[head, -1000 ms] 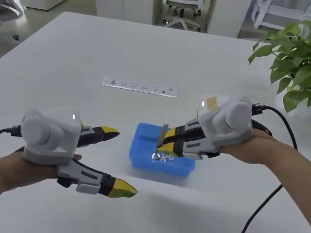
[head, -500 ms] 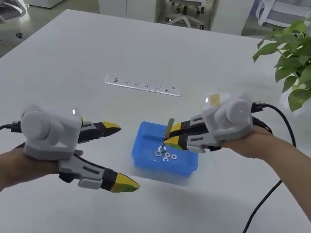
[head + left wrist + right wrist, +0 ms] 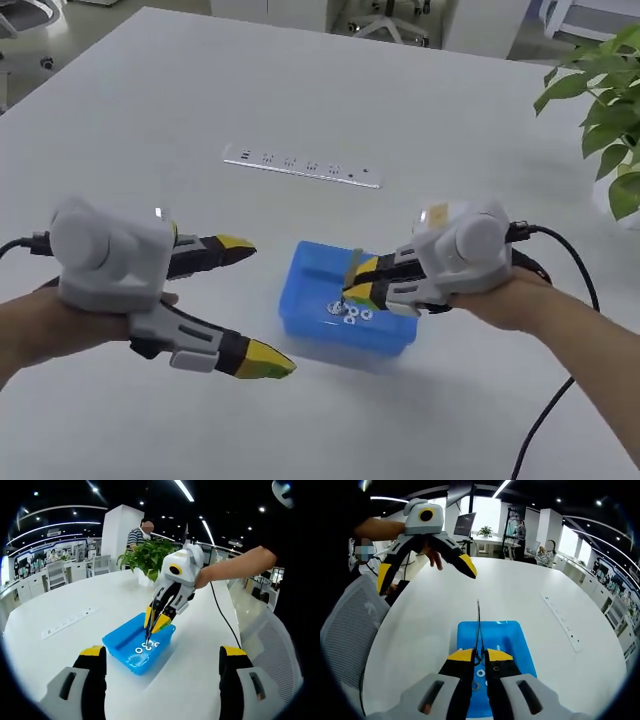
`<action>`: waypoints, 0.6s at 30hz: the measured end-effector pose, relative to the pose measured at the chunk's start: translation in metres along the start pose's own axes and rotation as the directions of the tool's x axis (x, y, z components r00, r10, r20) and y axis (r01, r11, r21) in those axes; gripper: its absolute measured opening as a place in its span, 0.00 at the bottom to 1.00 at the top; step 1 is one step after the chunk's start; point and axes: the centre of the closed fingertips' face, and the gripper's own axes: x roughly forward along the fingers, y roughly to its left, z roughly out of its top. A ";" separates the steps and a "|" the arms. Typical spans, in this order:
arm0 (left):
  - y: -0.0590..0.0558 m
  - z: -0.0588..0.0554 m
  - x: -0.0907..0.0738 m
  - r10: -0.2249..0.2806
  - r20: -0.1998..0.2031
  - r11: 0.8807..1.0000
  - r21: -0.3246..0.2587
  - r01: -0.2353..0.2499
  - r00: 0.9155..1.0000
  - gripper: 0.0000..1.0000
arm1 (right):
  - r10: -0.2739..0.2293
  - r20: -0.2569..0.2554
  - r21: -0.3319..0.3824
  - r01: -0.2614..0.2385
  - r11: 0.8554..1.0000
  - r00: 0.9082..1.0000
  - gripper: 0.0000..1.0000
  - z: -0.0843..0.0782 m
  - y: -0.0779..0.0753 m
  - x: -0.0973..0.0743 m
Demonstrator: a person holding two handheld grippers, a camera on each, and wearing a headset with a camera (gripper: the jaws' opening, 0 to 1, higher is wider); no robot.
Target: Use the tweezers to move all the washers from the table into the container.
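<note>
Right gripper (image 3: 373, 286), jaws closed on thin steel tweezers (image 3: 351, 272). Their long axis stands near upright, tips down inside the container (image 3: 300, 292) and just above the washers (image 3: 352, 316); whether the tips pinch one cannot be told. Left gripper (image 3: 255, 303), jaws wide apart and empty, hovers just left of the container. The right is nearer, so the coming lift probably follows the tweezers' axis. Container: shallow blue plastic tray. Washers: small flat metal rings, clustered. Table (image 3: 150, 120): smooth matte white.
</note>
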 end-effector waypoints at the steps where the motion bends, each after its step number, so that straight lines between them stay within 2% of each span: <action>1: 0.001 0.000 0.000 0.000 0.001 1.000 -0.001 0.000 1.000 0.99 | 0.002 -0.002 0.002 -0.002 1.000 1.000 0.09 -0.002 0.000 0.002; 7: 0.004 0.001 0.002 -0.001 -0.002 1.000 0.001 0.001 1.000 0.98 | -0.002 -0.004 0.022 0.002 1.000 1.000 0.09 -0.009 -0.003 0.008; 13: 0.005 0.007 0.007 -0.014 0.010 1.000 0.020 0.014 1.000 0.91 | 0.002 -0.013 0.032 -0.002 0.999 1.000 0.09 -0.014 -0.004 0.015; 18: 0.009 0.012 0.012 -0.026 0.004 0.999 0.042 0.026 1.000 0.83 | 0.017 -0.025 0.022 -0.017 1.000 1.000 0.09 -0.018 -0.002 0.019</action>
